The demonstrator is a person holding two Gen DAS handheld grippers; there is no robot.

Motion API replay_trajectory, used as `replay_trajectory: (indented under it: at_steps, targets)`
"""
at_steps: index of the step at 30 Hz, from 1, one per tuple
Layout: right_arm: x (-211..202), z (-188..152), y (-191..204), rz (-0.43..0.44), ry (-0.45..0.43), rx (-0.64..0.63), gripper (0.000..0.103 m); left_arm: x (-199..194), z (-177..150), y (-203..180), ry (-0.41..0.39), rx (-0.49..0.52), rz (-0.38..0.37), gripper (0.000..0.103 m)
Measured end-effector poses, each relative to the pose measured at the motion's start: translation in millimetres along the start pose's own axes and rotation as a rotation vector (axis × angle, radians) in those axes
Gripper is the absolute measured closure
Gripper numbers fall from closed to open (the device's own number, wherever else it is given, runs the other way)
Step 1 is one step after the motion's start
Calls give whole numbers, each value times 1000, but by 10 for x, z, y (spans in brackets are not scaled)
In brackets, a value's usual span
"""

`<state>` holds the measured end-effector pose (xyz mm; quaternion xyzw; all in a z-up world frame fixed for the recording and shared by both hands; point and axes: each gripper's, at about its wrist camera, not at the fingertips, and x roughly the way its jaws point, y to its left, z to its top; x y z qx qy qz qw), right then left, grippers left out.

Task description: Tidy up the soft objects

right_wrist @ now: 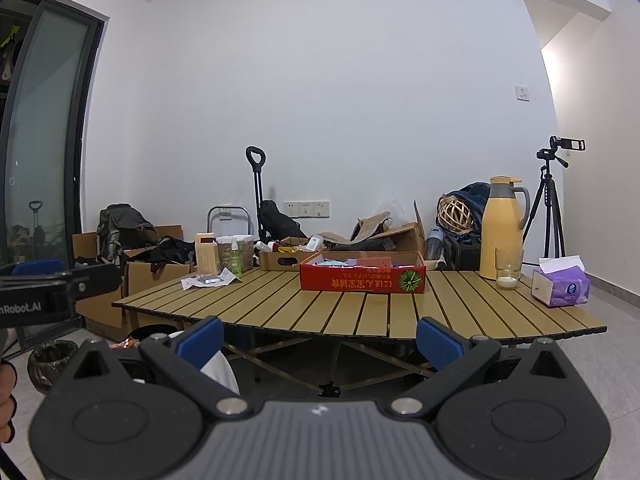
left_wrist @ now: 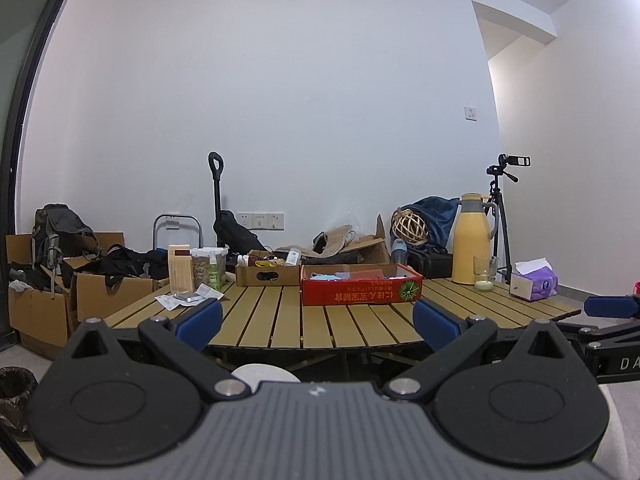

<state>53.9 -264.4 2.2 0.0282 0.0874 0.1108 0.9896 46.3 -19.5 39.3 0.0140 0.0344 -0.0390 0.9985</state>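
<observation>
A red cardboard box (left_wrist: pixel 361 290) (right_wrist: pixel 362 278) stands in the middle of the slatted wooden table (left_wrist: pixel 280 320) (right_wrist: pixel 320 312), with blue and pink soft items lying inside it. My left gripper (left_wrist: pixel 318 326) hangs open before the table's near edge, nothing between its blue pads. My right gripper (right_wrist: pixel 320 338) is open too, held back from the table and empty. The right gripper's blue finger shows at the right edge of the left wrist view, and the left gripper's arm at the left edge of the right wrist view.
On the table: a brown cardboard tray (left_wrist: pixel 267 274), a wooden box and jars (left_wrist: pixel 198 270), a yellow thermos (left_wrist: pixel 472 238) with a glass (left_wrist: pixel 485 274), a purple tissue pack (left_wrist: pixel 534 284). Cardboard boxes, bags and a tripod (right_wrist: pixel 550 200) stand behind; a dark bin (right_wrist: pixel 50 362) sits on the floor.
</observation>
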Motion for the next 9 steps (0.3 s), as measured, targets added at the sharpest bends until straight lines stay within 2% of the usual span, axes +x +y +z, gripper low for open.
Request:
replay_trajectory:
  at_steps: [9]
  targets:
    - [-13,14,-8,0,-3,1,0,2,-18,-5,7,1,-2,0]
